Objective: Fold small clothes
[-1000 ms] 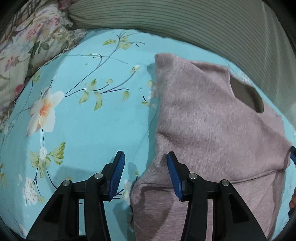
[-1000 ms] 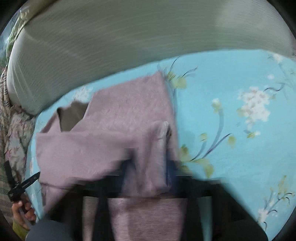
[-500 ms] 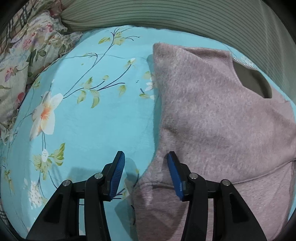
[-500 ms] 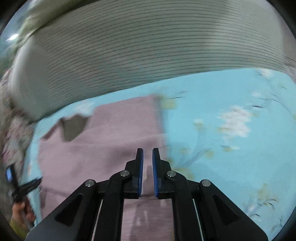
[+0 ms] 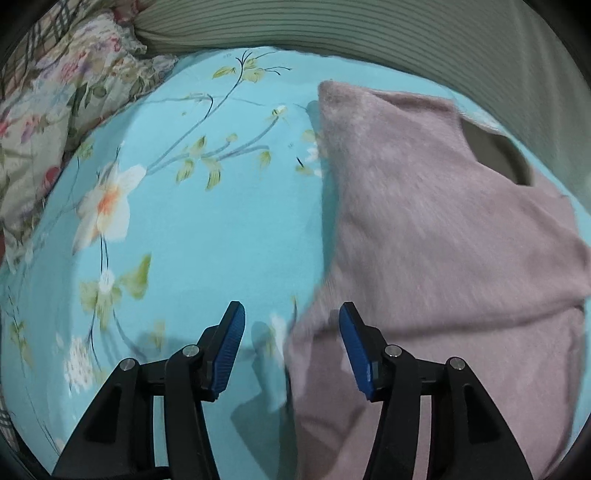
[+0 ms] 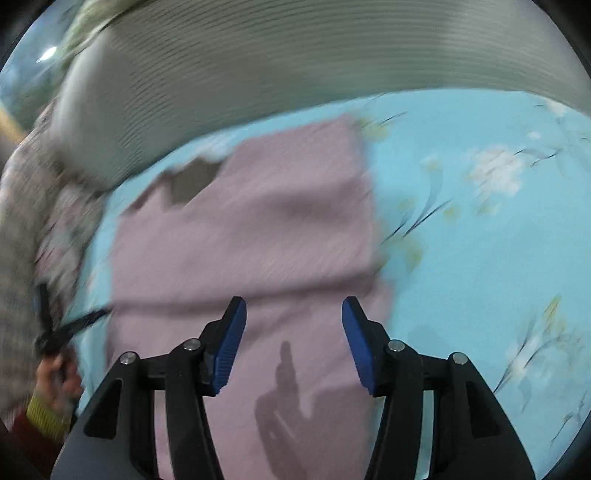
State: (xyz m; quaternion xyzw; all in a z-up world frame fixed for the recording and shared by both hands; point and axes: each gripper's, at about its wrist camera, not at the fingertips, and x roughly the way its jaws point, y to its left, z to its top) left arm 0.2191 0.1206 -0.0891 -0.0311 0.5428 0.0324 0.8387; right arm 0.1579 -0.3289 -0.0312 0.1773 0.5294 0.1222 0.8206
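A mauve knit garment (image 5: 436,236) lies flat on the turquoise flowered bedsheet (image 5: 207,229), with a fold across its lower part and its neck opening (image 5: 498,155) at the far end. My left gripper (image 5: 291,343) is open and empty, over the garment's near left edge. In the right wrist view the same garment (image 6: 258,229) fills the middle, blurred by motion. My right gripper (image 6: 293,341) is open and empty above the garment's near part.
A grey-green ribbed cushion (image 5: 369,33) runs along the far side of the bed. A flowered pillow (image 5: 51,110) lies at the far left. In the right wrist view the other gripper (image 6: 62,328) and a hand show at the left edge.
My right gripper let go of the garment's sleeve, closed briefly, and now stands open above the cloth. My left gripper stayed open and shifted slightly.
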